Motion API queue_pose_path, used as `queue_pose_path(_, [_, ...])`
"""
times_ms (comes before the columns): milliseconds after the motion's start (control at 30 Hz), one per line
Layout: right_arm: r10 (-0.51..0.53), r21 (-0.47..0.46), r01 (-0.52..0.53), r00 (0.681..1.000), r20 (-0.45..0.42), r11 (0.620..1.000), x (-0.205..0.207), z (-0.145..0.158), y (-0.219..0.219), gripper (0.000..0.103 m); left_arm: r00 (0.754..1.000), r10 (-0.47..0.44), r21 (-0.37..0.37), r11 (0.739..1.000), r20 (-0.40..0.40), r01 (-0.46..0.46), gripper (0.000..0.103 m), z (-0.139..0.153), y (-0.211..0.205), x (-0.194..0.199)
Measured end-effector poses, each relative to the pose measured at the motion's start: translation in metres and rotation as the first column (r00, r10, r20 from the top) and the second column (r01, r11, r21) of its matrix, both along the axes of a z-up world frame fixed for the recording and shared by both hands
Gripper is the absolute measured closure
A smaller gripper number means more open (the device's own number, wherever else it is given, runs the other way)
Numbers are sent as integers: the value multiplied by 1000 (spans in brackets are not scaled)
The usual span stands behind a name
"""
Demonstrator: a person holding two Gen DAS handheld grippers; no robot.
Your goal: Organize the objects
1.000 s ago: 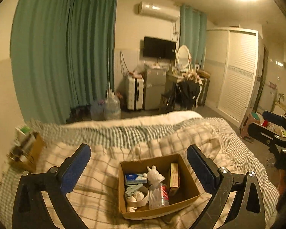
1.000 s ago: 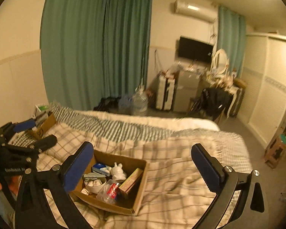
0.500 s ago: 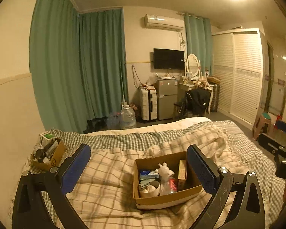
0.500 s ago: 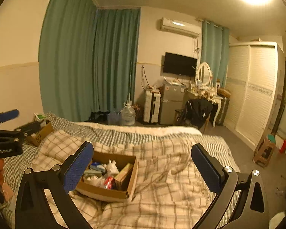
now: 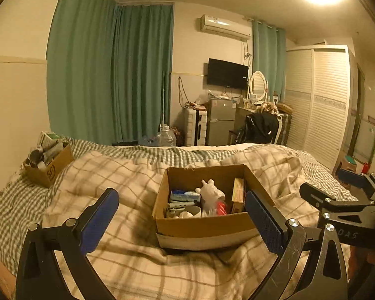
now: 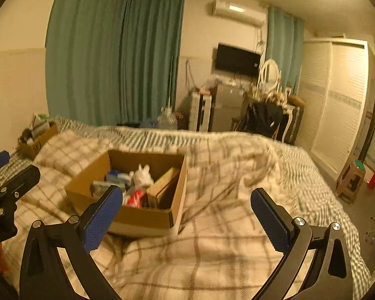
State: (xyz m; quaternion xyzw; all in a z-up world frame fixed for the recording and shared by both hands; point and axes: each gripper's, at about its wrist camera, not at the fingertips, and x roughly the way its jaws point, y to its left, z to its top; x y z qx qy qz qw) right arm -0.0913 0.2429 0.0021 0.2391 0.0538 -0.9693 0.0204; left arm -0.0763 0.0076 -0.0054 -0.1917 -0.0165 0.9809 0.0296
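With both the left gripper [image 5: 181,218] and right gripper [image 6: 185,213] spread wide and empty, the cardboard box [image 5: 207,227] sits between the left fingers, and a clumsy reach could tip it on the soft, rumpled blanket [image 6: 225,250].

An open cardboard box [image 5: 205,225] sits upright on the plaid bedspread. Inside: a white figurine [image 5: 210,195] at centre, blue packets [image 5: 185,196] at nine o'clock, a tan carton [image 5: 238,195] at three o'clock.
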Motion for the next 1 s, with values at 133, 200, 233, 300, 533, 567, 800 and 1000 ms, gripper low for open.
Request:
queue_pose_path(133, [-2,10,2,1000,-18,1000,4,-3,0,0,998,58,17,998,-2,-58,0,0,-8,-1])
queue_pose_path(200, [4,7,-4,1000,-29,1000,5,-1,1,0,998,62,21,998,23,-63,0,-2,-11,-5])
queue_pose_path(233, [3,6,-3,1000,-30,1000,6,1,1,0,998,58,25,998,30,-59,0,-3,-12,-5])
queue_pose_path(300, [-1,3,1,999,-33,1000,6,2,1,0,998,58,34,998,29,-59,0,-3,-14,-3])
queue_pose_path(533, [-14,-28,12,999,-42,1000,7,5,7,0,998,41,24,999,37,-42,0,-6,-11,-3])
queue_pose_path(567, [-16,-30,14,999,-42,999,7,6,8,0,998,42,21,999,36,-42,0,-5,-11,-3])
queue_pose_path(800, [-18,-38,16,999,-43,999,7,6,9,0,999,33,17,999,43,-34,0,-6,-9,-4])
queue_pose_path(1000, [-14,-36,12,999,-42,999,7,5,8,0,999,33,19,999,41,-34,0,-7,-9,-4])
